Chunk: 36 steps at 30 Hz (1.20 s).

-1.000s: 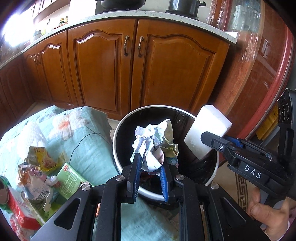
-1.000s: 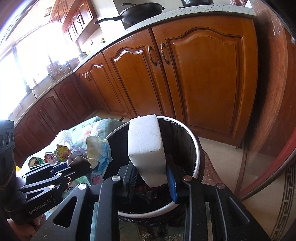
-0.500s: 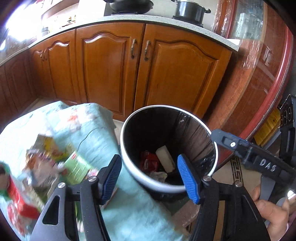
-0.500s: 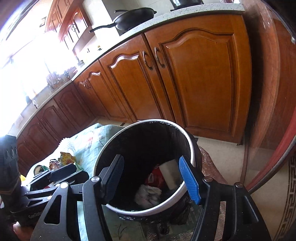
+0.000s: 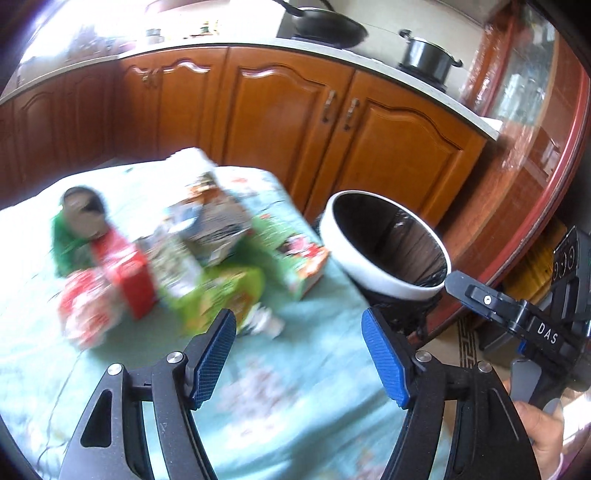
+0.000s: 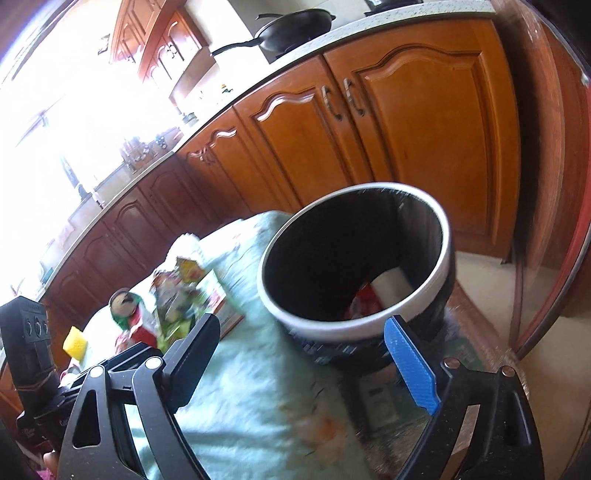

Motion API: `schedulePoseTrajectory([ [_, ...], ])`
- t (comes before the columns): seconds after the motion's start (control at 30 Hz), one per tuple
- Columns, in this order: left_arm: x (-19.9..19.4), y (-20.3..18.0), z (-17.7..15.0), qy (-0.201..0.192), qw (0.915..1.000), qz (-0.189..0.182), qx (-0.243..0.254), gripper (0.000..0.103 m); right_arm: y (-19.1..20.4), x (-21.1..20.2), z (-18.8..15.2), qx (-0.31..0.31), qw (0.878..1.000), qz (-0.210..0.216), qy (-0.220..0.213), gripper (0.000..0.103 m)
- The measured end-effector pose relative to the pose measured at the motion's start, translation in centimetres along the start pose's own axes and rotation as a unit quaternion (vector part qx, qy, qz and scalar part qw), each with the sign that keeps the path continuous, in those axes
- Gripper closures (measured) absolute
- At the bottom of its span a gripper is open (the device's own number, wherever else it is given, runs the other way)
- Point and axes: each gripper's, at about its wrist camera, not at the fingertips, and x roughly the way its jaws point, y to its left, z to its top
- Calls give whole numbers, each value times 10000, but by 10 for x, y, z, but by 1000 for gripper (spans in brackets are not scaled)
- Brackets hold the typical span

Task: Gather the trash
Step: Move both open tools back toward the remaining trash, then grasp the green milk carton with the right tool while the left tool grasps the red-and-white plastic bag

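A white-rimmed black trash bin (image 5: 384,251) stands on the floor beside the table's right edge; it also shows in the right wrist view (image 6: 354,273), with a white foam block (image 6: 391,290) and red trash inside. A blurred pile of snack wrappers and boxes (image 5: 177,266) lies on the light green tablecloth (image 5: 295,398), also seen in the right wrist view (image 6: 177,299). My left gripper (image 5: 299,354) is open and empty above the cloth, right of the pile. My right gripper (image 6: 306,362) is open and empty, near the bin's front.
Wooden kitchen cabinets (image 5: 295,110) stand behind the table and bin. A pan (image 6: 291,27) and a pot (image 5: 428,55) sit on the counter. A yellow sponge (image 6: 75,341) lies on the table's left. A glass-fronted cupboard (image 5: 528,140) is at right.
Both grippers opened and dropped the crumpled paper and the white foam block into the bin. Both have since pulled back and swung left, toward the table and its trash pile.
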Motion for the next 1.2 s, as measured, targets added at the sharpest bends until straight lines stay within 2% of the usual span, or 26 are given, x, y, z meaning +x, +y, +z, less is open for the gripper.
schedulePoseTrajectory([
  [0.27, -46, 38, -22, -106, 9991, 250, -325, 33, 35, 8, -27, -210, 9994, 176, 193, 11],
  [0.67, -79, 79, -33, -146, 9954, 557, -766, 33, 83, 24, -37, -858, 9953, 310, 336, 11],
  [0.77, -79, 87, -29, -93, 9936, 747, -844, 33, 91, 30, -34, -1057, 9934, 277, 352, 11],
  [0.87, -80, 93, -25, -42, 9928, 785, -908, 33, 96, 39, -30, -1191, 9917, 268, 403, 11],
  [1.2, -56, 101, -1, 209, 9924, 1020, -656, 32, 101, 77, -6, -1798, 9819, 149, 582, 14],
])
